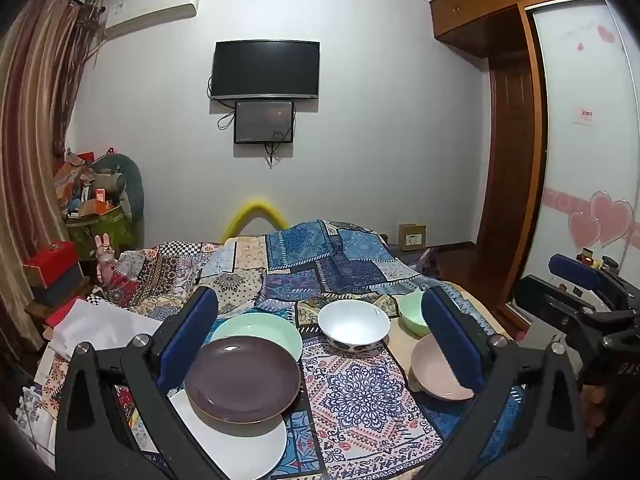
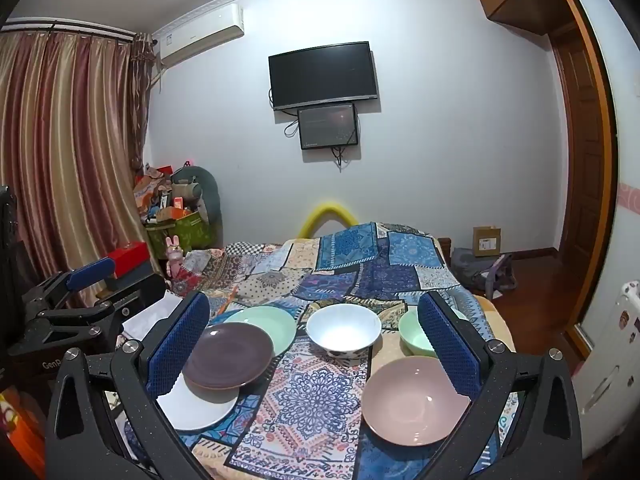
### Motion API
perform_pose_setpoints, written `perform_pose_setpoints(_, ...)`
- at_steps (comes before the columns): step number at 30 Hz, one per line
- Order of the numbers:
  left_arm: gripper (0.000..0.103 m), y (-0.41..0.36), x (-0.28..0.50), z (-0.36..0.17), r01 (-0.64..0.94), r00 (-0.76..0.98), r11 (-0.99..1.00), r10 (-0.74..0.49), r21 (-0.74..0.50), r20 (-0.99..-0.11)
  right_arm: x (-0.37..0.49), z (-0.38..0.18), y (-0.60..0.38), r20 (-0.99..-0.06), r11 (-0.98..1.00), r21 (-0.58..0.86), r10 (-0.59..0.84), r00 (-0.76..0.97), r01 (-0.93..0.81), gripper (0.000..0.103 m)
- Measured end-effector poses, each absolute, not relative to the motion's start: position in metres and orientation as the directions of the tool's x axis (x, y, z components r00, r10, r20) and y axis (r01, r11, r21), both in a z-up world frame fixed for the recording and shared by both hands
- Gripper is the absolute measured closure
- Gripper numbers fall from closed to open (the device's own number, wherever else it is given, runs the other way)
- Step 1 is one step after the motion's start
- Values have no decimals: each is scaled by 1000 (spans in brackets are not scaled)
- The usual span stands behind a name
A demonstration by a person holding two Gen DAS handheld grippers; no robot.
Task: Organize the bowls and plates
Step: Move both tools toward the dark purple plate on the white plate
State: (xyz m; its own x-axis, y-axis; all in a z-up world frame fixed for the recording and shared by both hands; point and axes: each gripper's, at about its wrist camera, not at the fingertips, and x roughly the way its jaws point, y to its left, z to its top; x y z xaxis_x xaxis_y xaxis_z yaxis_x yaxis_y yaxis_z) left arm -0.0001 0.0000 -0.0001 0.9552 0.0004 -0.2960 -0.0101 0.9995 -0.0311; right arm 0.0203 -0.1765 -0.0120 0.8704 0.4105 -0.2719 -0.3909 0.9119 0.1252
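On the patterned cloth, a purple plate (image 1: 242, 378) lies overlapping a white plate (image 1: 244, 446) and a mint plate (image 1: 260, 330) at the left. A white bowl (image 1: 354, 322) stands in the middle, a mint bowl (image 1: 412, 312) and a pink bowl (image 1: 438, 368) at the right. The same dishes show in the right wrist view: purple plate (image 2: 228, 356), white plate (image 2: 196, 406), mint plate (image 2: 264, 324), white bowl (image 2: 344, 328), mint bowl (image 2: 414, 332), pink bowl (image 2: 414, 400). My left gripper (image 1: 320, 340) is open and empty above the plates. My right gripper (image 2: 314, 344) is open and empty.
The cloth-covered table (image 1: 360, 412) runs back to a patchwork-covered bed (image 1: 304, 256). Clutter and red boxes (image 1: 54, 264) stand at the left by the curtain. A wardrobe (image 1: 516, 160) and a cardboard box (image 1: 412, 236) are at the right.
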Motion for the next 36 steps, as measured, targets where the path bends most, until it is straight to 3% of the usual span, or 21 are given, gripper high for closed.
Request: perform_pose_setpoints(36, 0, 3, 4, -3, -9, 953, 999, -4, -40, -303, 16, -8, -172, -263, 909, 122, 416, 870, -398, 0)
